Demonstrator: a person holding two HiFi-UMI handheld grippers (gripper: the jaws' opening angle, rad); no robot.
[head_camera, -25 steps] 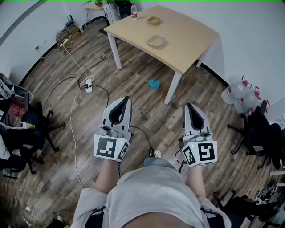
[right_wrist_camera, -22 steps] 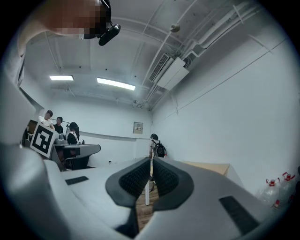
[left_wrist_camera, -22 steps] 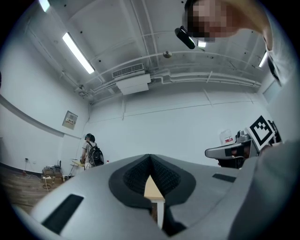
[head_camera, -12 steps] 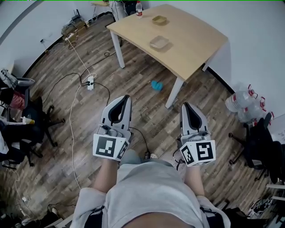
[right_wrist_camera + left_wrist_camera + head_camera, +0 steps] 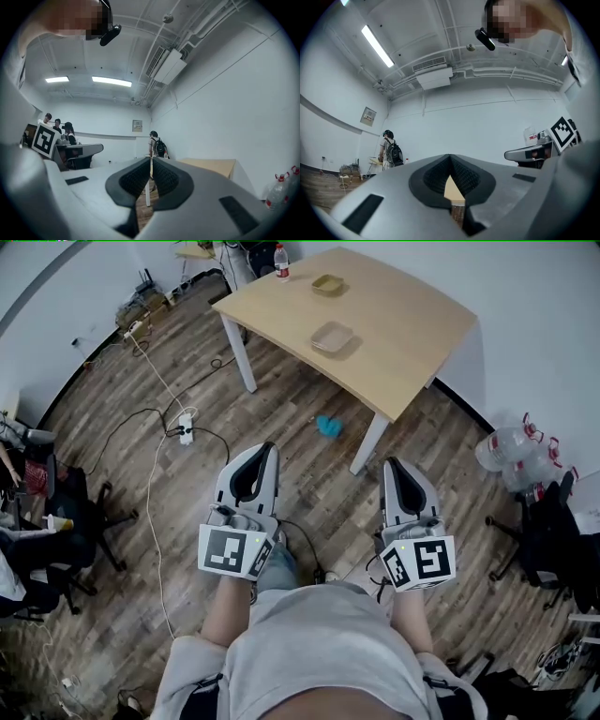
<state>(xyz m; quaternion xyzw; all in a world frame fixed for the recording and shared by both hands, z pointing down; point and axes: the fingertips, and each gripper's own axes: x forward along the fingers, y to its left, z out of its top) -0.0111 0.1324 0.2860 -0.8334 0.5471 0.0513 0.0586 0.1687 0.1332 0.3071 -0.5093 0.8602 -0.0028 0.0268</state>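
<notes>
Wood-plank floor (image 5: 309, 474), white walls (image 5: 544, 315), pale wooden table (image 5: 403, 324), black office chairs (image 5: 544, 512), ceiling strip lights (image 5: 377, 40).

Office-type workroom or lab. Wood-plank floor (image 5: 309, 474); bare white walls (image 5: 553, 324). One light wood table (image 5: 412, 334) by the wall. Black swivel chairs (image 5: 70, 512) at the floor's left and right edges. Power strip (image 5: 186, 432) with trailing cables. Large water bottles (image 5: 511, 451). Ceiling strip lights (image 5: 377, 46), air unit (image 5: 433, 80), exposed pipes (image 5: 511, 74). A person with a backpack (image 5: 157, 146) by the far wall.

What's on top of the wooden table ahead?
On the table: a bottle at its far corner, a small bowl and a shallow tan dish. The tabletop hides the floor beneath it.
</notes>
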